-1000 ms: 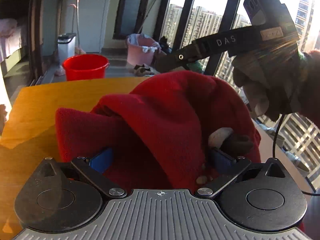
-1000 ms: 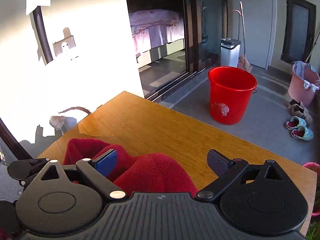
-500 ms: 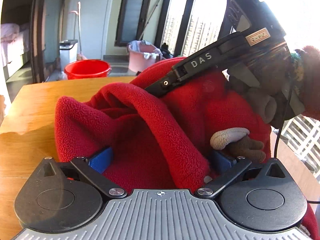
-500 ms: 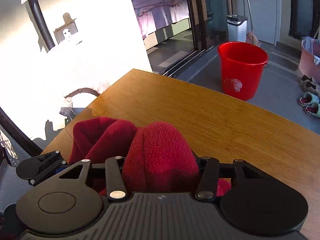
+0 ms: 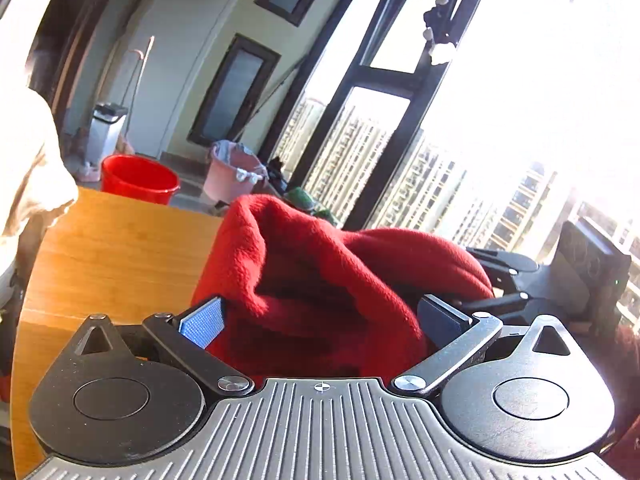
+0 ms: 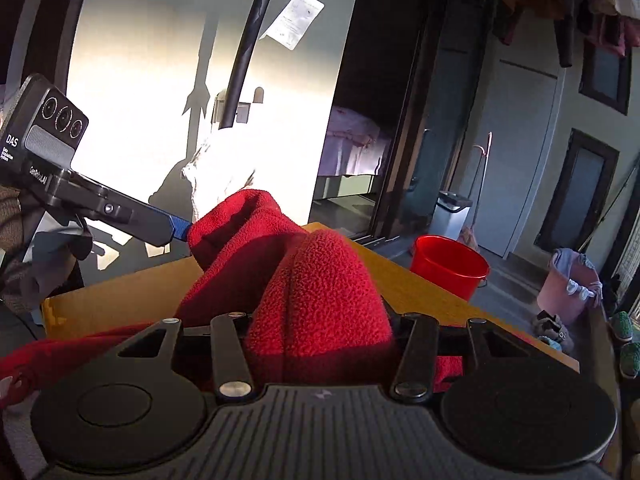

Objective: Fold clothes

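Observation:
A red fleece garment (image 5: 320,264) is bunched up above the wooden table (image 5: 100,248). My left gripper (image 5: 320,316) has a thick wad of it between its blue pads (image 5: 200,322) and holds it up. In the right wrist view the left gripper (image 6: 180,229) grips a raised corner of the fleece (image 6: 240,224). My right gripper (image 6: 320,332) is shut on a fat fold of the same fleece (image 6: 320,288), which hides its fingertips. In the left wrist view the right gripper (image 5: 496,280) shows at the garment's far right. More fleece trails to the lower left (image 6: 60,356).
Beyond the table edge (image 6: 440,300) stand a red bucket (image 6: 448,268), a pink laundry basket (image 6: 568,284), a white bin (image 5: 106,128) and slippers (image 6: 552,328) on the floor. A tall window (image 5: 400,140) is on one side. A pale cloth (image 6: 216,176) hangs by the bright wall.
The right gripper, open a second ago, has shut on a fold of fleece. Both grippers have swung sideways and risen a little, carrying the garment up off the table.

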A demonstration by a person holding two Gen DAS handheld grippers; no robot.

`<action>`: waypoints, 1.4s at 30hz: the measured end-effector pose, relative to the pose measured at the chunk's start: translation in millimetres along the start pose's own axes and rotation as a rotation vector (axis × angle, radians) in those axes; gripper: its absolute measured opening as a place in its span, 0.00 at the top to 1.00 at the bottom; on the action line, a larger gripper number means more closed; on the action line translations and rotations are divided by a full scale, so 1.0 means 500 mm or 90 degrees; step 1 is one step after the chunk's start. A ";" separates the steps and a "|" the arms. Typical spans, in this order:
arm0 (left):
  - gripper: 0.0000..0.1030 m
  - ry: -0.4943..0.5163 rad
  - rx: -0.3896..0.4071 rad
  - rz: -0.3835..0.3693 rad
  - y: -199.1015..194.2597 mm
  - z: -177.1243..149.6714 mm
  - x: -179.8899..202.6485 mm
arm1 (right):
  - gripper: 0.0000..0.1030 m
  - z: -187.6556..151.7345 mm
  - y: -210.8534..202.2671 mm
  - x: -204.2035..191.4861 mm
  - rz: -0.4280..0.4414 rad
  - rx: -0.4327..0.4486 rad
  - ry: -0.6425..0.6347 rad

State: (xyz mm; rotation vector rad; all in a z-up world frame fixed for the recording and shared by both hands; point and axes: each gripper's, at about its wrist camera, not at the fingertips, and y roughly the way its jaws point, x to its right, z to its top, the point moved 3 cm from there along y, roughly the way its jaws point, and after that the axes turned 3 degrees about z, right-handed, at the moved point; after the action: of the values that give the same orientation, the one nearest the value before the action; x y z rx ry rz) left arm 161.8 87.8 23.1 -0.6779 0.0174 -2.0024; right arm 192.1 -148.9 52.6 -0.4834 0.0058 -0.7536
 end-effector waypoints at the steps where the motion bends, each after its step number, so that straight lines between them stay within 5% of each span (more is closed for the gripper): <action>1: 0.00 -0.022 0.022 0.013 -0.017 0.013 -0.006 | 0.53 -0.012 -0.011 -0.016 -0.011 0.007 -0.007; 4: 0.00 -0.093 0.057 0.031 -0.038 0.040 -0.014 | 0.53 -0.027 -0.027 -0.062 -0.028 0.021 -0.036; 7: 0.00 -0.100 0.038 0.015 -0.014 0.046 0.005 | 0.52 -0.031 -0.038 -0.098 -0.033 0.026 -0.044; 12: 0.00 0.041 0.019 0.033 0.054 0.064 0.086 | 0.51 -0.008 -0.009 -0.062 -0.081 0.014 -0.029; 14: 0.00 0.038 0.015 0.040 0.072 0.068 0.093 | 0.44 0.004 0.029 -0.013 -0.122 0.007 -0.020; 20: 0.00 0.034 -0.050 0.043 0.120 0.016 0.075 | 0.32 0.032 0.066 0.166 -0.140 0.017 0.174; 23: 0.00 0.036 -0.107 0.066 0.143 -0.031 0.037 | 0.23 0.014 0.034 0.190 -0.137 0.015 0.210; 28: 0.00 -0.012 -0.138 0.050 0.162 -0.061 -0.010 | 0.16 -0.088 0.034 0.183 -0.086 -0.079 0.301; 30: 0.00 -0.023 -0.136 0.019 0.161 -0.056 -0.008 | 0.25 -0.111 0.044 0.187 -0.076 -0.086 0.341; 33: 0.00 -0.027 -0.121 -0.024 0.151 -0.044 0.006 | 0.65 -0.090 0.063 0.207 -0.017 -0.044 0.425; 34: 0.00 -0.027 -0.116 -0.028 0.148 -0.040 0.008 | 0.70 -0.068 0.071 0.215 0.008 -0.019 0.445; 38: 0.00 -0.027 -0.110 0.015 0.150 -0.034 -0.003 | 0.75 0.045 0.095 0.240 0.098 0.098 0.458; 42: 0.00 -0.045 -0.104 0.032 0.131 -0.032 -0.019 | 0.75 0.035 0.143 0.232 0.017 0.069 0.332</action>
State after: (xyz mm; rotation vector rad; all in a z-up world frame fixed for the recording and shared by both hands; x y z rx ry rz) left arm 210.9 57.5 -13.4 -0.8436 0.1560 -1.9422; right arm 327.1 -173.2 57.1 -0.1737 0.4542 -0.8321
